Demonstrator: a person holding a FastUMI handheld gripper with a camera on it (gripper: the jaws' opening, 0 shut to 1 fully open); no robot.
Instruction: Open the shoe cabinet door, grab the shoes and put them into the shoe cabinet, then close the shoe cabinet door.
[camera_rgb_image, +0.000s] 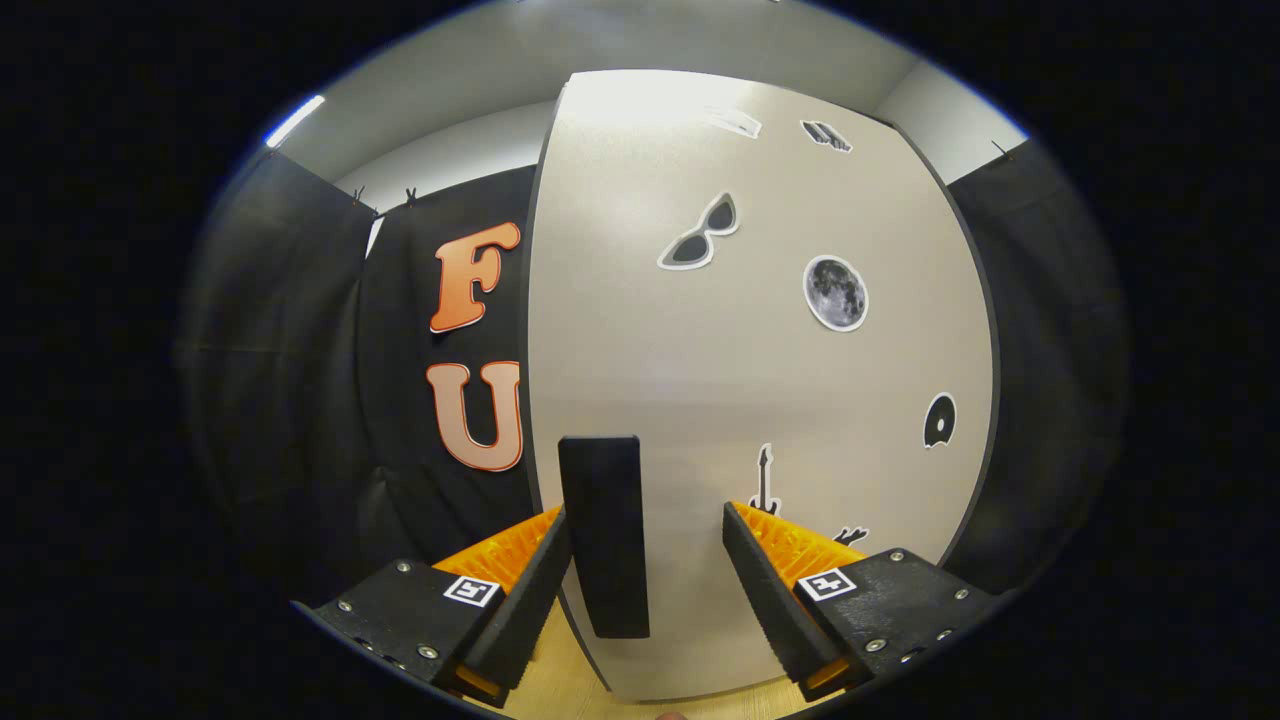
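Note:
The shoe cabinet door (760, 380) is a tall pale grey panel with small stickers on it, standing close ahead of me. A black upright handle (603, 535) is fixed near the door's left edge. My gripper (645, 525) is open, with the handle between its fingers, close to the left finger (530, 590) and well apart from the right finger (770, 590). I cannot tell whether the left finger touches the handle. The door looks shut or nearly so; its left edge shows as a thin dark line.
Black cloth hangs to the left and right of the cabinet. A strip of light wooden floor (560, 690) lies below the door. White wall and ceiling rise above the cloth.

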